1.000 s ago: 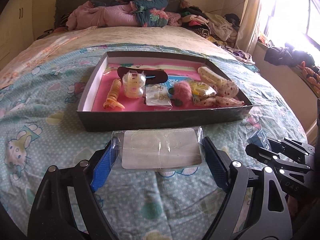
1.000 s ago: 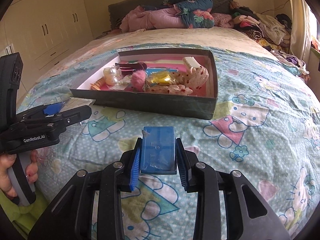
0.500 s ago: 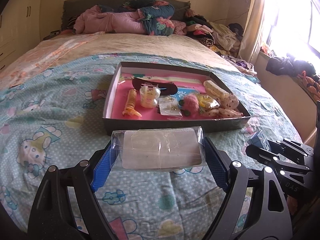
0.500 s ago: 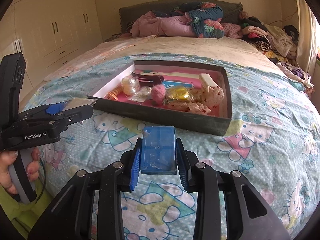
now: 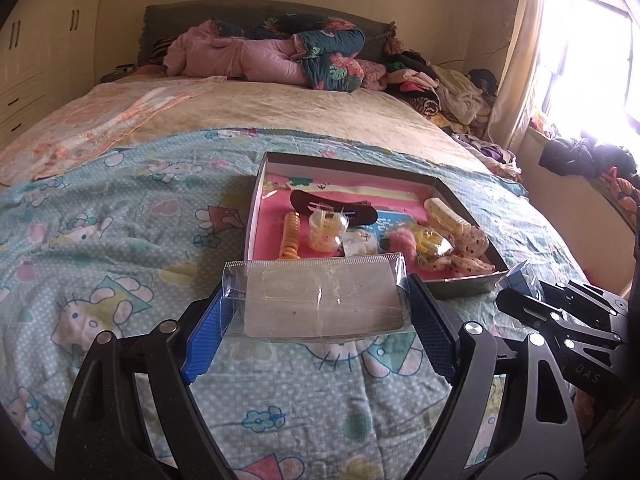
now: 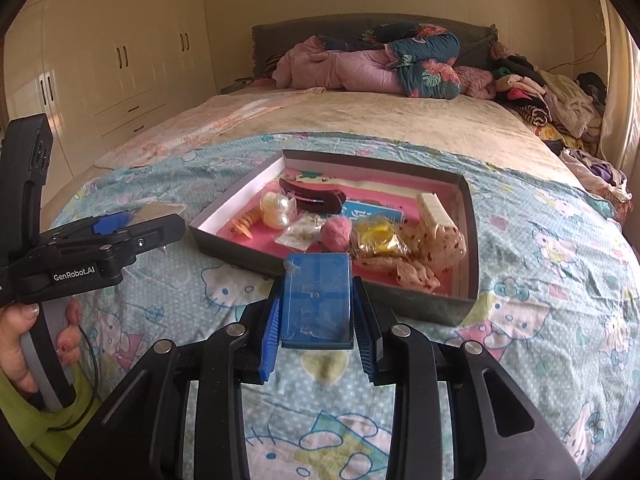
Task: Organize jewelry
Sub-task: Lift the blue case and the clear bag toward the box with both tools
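While clear, the jewelry packet (image 5: 320,300) shows a white card.

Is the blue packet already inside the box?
No, the blue packet is clamped between the right tongs, in front of the box.

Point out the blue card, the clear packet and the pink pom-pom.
blue card (image 6: 316,296): right wrist view, middle of its face.
clear packet (image 5: 320,300): left wrist view, middle of its white insert.
pink pom-pom (image 6: 336,233): right wrist view, centre of the fluff.
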Tool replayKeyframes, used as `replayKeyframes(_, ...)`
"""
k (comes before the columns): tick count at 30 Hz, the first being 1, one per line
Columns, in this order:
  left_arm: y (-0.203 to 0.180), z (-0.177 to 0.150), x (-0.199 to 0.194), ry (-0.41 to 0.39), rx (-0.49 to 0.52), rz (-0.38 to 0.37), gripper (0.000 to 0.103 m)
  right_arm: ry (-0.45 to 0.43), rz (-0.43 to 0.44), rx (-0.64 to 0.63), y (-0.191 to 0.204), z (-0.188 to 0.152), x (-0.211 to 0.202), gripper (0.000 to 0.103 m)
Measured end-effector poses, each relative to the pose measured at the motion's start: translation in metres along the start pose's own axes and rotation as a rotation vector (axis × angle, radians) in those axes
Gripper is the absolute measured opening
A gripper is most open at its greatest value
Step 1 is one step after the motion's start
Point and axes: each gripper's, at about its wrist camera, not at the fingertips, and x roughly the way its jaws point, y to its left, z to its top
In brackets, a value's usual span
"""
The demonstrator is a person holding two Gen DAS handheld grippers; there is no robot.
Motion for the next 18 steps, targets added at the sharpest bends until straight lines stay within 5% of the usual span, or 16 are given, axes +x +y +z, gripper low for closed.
replayKeyframes(18, -0.014, 0.040, 0.030, -0.014, 0.042, -0.031, 0.074, -0.054, -0.054, 0.027, -0.030, 0.043, 0.013, 0.031)
